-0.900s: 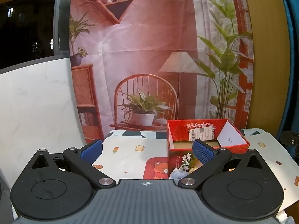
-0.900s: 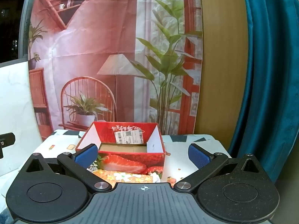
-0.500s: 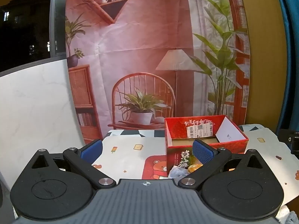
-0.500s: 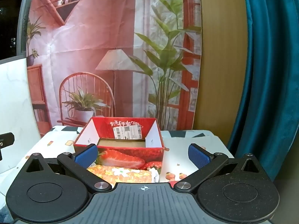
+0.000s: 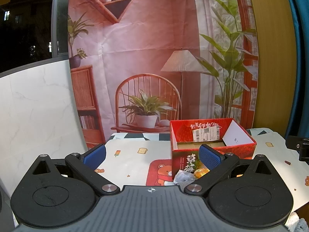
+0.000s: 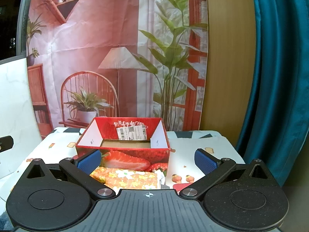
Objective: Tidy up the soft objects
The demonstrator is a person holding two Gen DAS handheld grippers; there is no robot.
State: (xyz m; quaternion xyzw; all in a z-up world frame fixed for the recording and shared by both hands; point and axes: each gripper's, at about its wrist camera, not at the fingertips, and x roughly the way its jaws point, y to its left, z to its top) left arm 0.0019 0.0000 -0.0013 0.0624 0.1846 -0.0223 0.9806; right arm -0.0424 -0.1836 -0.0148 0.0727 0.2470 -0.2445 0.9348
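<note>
While both of our black two-finger grippers hang over the near edge of the bench, their jaws stand spread wide with nothing between the blue ribbed pads. We see the left gripper [image 5: 152, 154] tipped a little downward over a white bench cover printed with toast, ice lollies and a red bear patch [image 5: 131, 154]. Our right gripper [image 6: 147, 159] is tipped down too, and just beyond its left pad [image 6: 88, 159] lies a flat orange soft pack patterned with white and yellow flowers [image 6: 131, 179], resting on the cover and touching neither pad. From the left wrist view we make out a crumpled pale plastic wrapper [image 5: 182, 176] and a small round orange thing [image 5: 200, 173] beside it, both lying at the foot of the box; what exactly they are we cannot tell.

Right behind these soft things stands an open red cardboard box with strawberry pictures on its front [image 6: 123, 145], upright on the bench, its flaps folded inward so the white undersides show. A white shipping label [image 6: 131, 133] sticks to the inside of its far wall, and we see only bare brown cardboard on its floor. Farther back hangs a creased printed backdrop showing a rattan chair, a potted plant and a floor lamp [image 6: 108, 48]. A white marble-look panel [image 5: 34, 106] leans at the left, and a teal curtain [image 6: 280, 77] hangs at the right.
</note>
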